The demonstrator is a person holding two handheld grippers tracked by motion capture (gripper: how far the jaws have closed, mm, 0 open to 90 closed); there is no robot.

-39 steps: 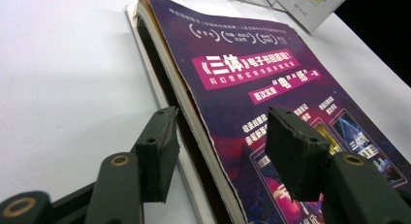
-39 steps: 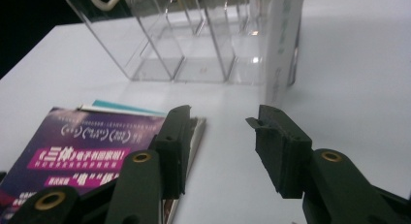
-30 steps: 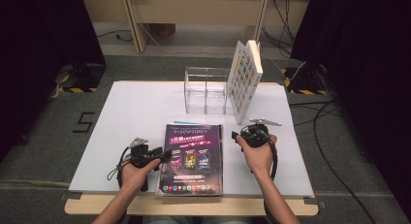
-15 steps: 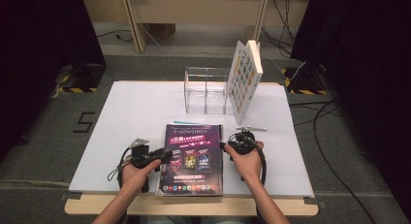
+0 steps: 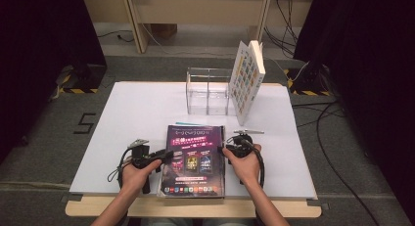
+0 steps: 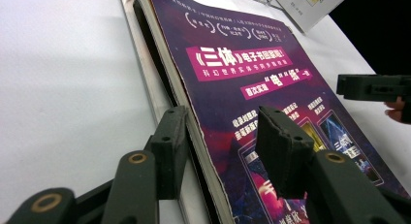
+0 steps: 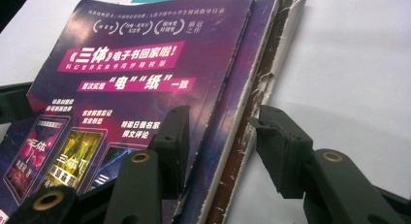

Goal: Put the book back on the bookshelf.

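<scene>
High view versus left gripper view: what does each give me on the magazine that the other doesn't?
High view alone: the whole table, the clear box, the white book standing beside it, and both hands at the magazine's sides.

Left gripper view alone: its fingers straddling the magazine's left edge, one on the table side, one over the cover, with gaps showing; they have just been closing. The page stack's thickness is plain.

Both: the purple magazine and the right gripper at its far edge.
</scene>
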